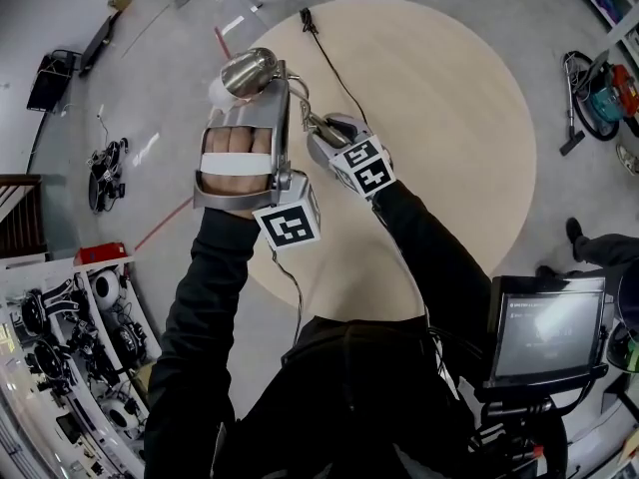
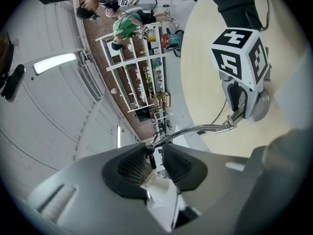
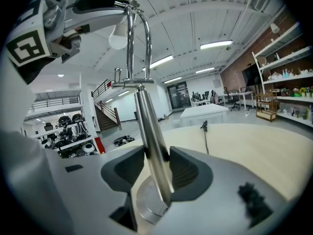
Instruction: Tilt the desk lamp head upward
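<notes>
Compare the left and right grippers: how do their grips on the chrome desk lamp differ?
The left gripper pinches the small dark joint by the chrome dome-shaped lamp head; the right gripper clamps the thick chrome pole above the round metal base. The left gripper's jaws stand nearly together; the right gripper's stand wider. Both are shut on the same lamp.

— In the head view, at twelve o'clock, can we see where the left gripper [image 1: 272,86] meets the lamp head [image 1: 250,71]?
— No, its frame covers that. In the right gripper view, at six, the lamp post [image 3: 146,126] and right gripper [image 3: 157,156] half hide the lamp base [image 3: 146,207].
— The screen [image 1: 544,332] at four?
— Print too small for us. At three, the edge cuts off a person [image 1: 599,249].
</notes>
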A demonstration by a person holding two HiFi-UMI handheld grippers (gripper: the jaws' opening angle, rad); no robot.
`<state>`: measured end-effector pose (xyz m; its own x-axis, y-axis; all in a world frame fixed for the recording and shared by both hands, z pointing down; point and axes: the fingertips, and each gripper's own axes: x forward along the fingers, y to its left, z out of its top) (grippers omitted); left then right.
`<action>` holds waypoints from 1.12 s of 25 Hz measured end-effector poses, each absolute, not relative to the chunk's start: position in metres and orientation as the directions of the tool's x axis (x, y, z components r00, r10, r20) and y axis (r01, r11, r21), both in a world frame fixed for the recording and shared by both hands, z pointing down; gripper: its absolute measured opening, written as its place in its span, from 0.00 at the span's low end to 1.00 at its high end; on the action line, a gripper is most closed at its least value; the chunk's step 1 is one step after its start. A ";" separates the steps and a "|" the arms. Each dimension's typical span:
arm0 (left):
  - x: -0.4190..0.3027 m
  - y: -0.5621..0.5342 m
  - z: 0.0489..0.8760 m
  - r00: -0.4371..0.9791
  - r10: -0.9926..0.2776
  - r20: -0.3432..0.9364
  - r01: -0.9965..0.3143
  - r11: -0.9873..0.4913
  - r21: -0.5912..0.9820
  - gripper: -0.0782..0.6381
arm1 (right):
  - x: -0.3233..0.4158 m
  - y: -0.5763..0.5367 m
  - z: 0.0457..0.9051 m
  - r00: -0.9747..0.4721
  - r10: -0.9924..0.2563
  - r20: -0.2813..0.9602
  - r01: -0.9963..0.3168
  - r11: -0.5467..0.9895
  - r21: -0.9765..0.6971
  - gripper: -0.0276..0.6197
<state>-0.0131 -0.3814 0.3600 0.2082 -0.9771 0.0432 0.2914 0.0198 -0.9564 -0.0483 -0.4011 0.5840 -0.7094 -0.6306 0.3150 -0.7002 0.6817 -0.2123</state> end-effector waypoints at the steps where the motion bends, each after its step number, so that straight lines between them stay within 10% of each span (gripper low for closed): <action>1: -0.012 -0.381 0.360 0.202 -0.978 0.044 0.292 0.017 -0.956 0.25 | -0.048 -0.401 0.585 -0.708 -0.631 0.316 -0.701 0.681 -0.213 0.29; 5: -0.007 -0.378 0.360 0.203 -0.977 0.061 0.265 -0.005 -0.964 0.27 | -0.045 -0.402 0.588 -0.708 -0.626 0.326 -0.701 0.678 -0.220 0.29; 7: -0.005 -0.375 0.361 0.210 -0.974 0.089 0.212 -0.044 -0.976 0.44 | -0.044 -0.404 0.589 -0.709 -0.620 0.337 -0.700 0.679 -0.222 0.28; 28: -0.029 -0.339 0.376 0.172 -0.976 0.136 -0.002 -0.138 -0.990 0.43 | -0.017 -0.367 0.563 -0.685 -0.641 0.348 -0.717 0.677 -0.164 0.28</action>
